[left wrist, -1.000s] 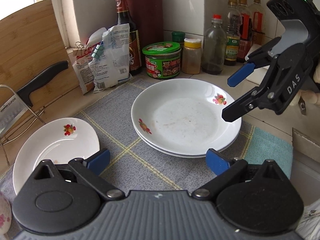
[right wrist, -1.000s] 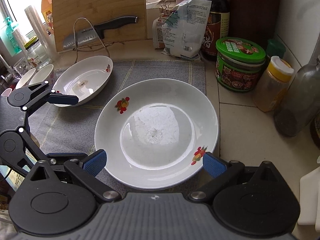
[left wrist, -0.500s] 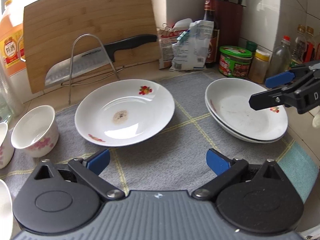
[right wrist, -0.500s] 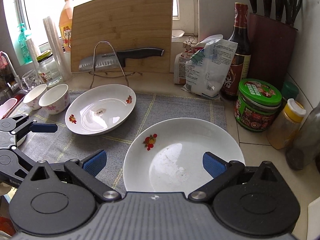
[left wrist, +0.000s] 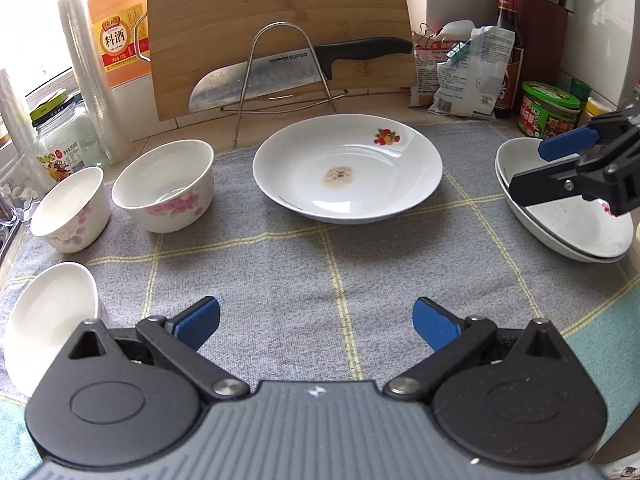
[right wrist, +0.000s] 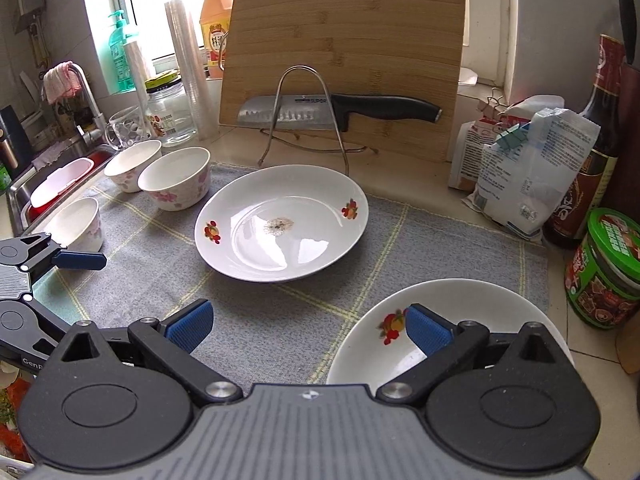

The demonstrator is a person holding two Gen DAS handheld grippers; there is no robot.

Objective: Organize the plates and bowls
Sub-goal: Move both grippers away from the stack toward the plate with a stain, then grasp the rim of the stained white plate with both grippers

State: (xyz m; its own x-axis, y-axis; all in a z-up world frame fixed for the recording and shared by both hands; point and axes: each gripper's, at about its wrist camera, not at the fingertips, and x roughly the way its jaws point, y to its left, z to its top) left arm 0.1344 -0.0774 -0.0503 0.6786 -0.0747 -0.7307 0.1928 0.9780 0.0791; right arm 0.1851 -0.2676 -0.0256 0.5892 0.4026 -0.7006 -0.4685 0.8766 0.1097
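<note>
- Left gripper (left wrist: 316, 322): jaws spread wide, nothing between the blue pads, hovering over the grey checked mat (left wrist: 280, 276).
- Right gripper (right wrist: 308, 326): also spread and empty; its right-hand pad sits over the rim of the stacked plates (right wrist: 472, 300) at 5 o'clock in its own view. Can't tell if it touches.
- Single plate (left wrist: 348, 168): white, shallow, fruit decals on the rim, brownish residue spot at centre. Lies flat on the mat at 12 o'clock from the left gripper, well apart from it; 11 o'clock from the right gripper.
- Stacked plates: two nested, same white pattern, at 3 o'clock in the left view, at the mat's right edge.
- Bowls: three white with pink flower print. Large bowl (left wrist: 164, 184) at 10 o'clock, just beside the single plate; second bowl (left wrist: 72, 208) left of it, rims near or touching; third bowl (left wrist: 48, 320) at 9 o'clock, close beside the left gripper body.
- Behind the mat at 12 o'clock: bamboo cutting board (left wrist: 280, 32) leaning upright, cleaver (left wrist: 296, 68) resting on a wire rack (left wrist: 280, 80).
- Hidden/cut off: stacked plates partly covered by the right gripper in both views; third bowl's lower part is behind the left gripper housing; the top plate's centre is not visible in the right view.
</note>
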